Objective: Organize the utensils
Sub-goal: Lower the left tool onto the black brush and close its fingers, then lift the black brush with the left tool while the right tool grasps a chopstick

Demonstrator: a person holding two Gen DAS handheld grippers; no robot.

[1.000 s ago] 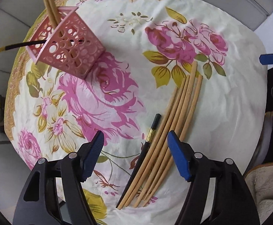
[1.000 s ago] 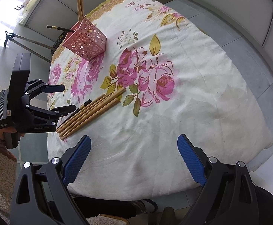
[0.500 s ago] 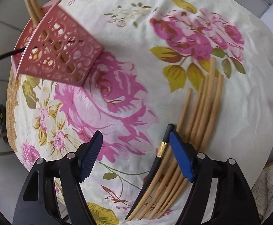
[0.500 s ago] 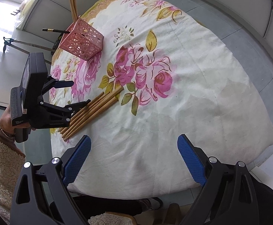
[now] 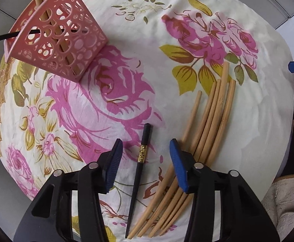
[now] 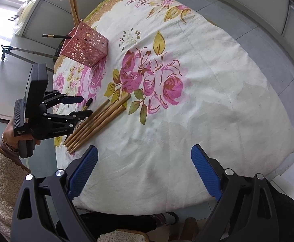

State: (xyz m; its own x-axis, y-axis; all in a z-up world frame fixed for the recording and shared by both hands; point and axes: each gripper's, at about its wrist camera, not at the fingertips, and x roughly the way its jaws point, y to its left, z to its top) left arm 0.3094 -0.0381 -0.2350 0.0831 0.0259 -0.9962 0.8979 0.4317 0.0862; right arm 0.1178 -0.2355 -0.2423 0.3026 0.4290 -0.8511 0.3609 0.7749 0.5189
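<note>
The left gripper (image 5: 146, 157) hung low over the floral tablecloth (image 5: 167, 40), jaws parted with nothing clamped, and the black chopstick (image 5: 140, 173) with its gold band lay on the cloth right between the blue pads (image 5: 178, 161). Whether either pad touched it could not be told. Just beside the right-hand pad lay the bundle of bamboo chopsticks (image 5: 211, 117), side by side, partly passing under that finger. The right gripper (image 6: 144, 169) stayed spread wide over the near edge of the cloth, well apart from the utensils, holding nothing. Toward the far-left edge of the table sat the pink perforated holder (image 6: 85, 45), with two bamboo chopsticks and a black one sticking out. White print on the left gripper's body was too small to read for certain.
</note>
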